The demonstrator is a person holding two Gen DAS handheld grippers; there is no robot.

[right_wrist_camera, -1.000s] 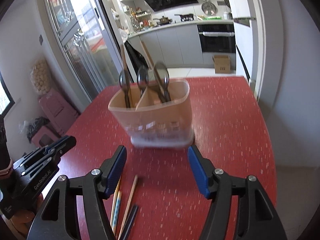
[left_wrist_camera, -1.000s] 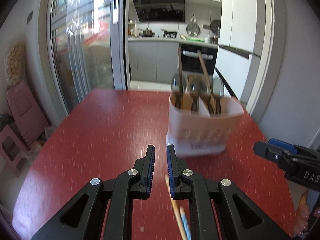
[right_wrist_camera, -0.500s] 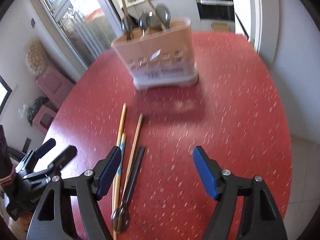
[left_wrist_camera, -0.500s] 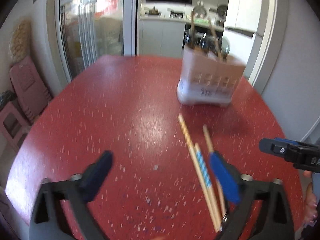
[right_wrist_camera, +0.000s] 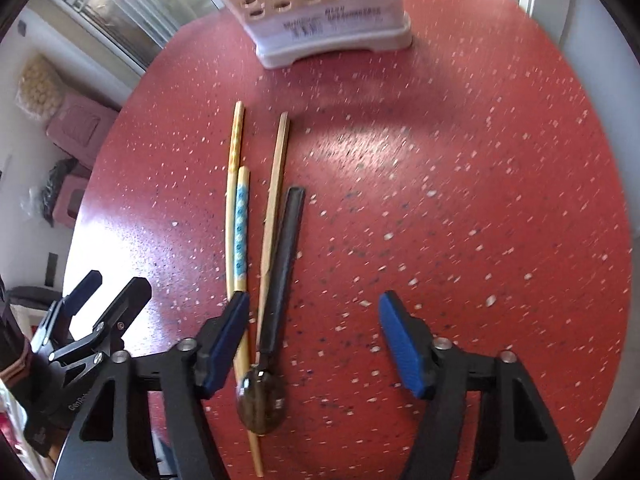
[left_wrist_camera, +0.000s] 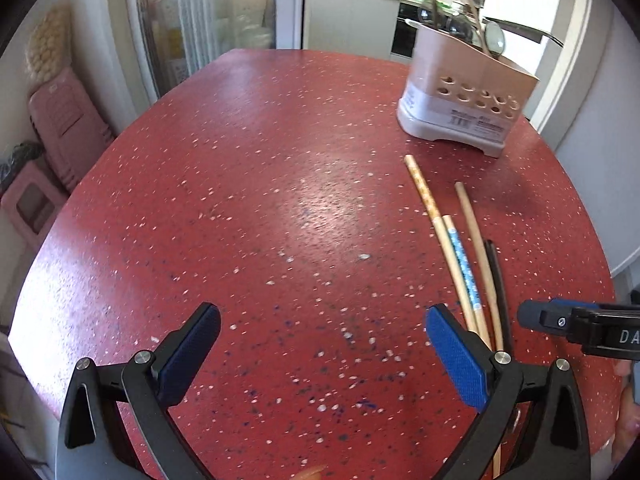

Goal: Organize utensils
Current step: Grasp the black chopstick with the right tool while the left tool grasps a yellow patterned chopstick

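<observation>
Three chopsticks and a spoon lie side by side on the red speckled table (left_wrist_camera: pixel 248 184): a yellow-patterned chopstick (right_wrist_camera: pixel 234 176), a blue-patterned chopstick (right_wrist_camera: pixel 240 232), a plain chopstick (right_wrist_camera: pixel 276 184) and a black-handled spoon (right_wrist_camera: pixel 282 256). My right gripper (right_wrist_camera: pixel 314 300) hovers over their near ends. Its jaws are closing, with the spoon handle and plain chopstick below the gap near the left pad, untouched. My left gripper (left_wrist_camera: pixel 322 320) stands wide open over bare table, left of the chopsticks (left_wrist_camera: pixel 460 256). The beige utensil holder (left_wrist_camera: pixel 464 96) at the far right holds spoons and chopsticks.
The table's rounded edge runs close on the right, beside a grey wall (left_wrist_camera: pixel 600 152). Pink stools (left_wrist_camera: pixel 60 128) stand on the floor at the left by a glass sliding door (left_wrist_camera: pixel 208 20). A kitchen lies beyond the holder.
Both grippers have sunk toward the table and tipped downward, so the holder slid up in each view. The left gripper went from shut to wide open. The right jaws widened, then narrowed a little.
</observation>
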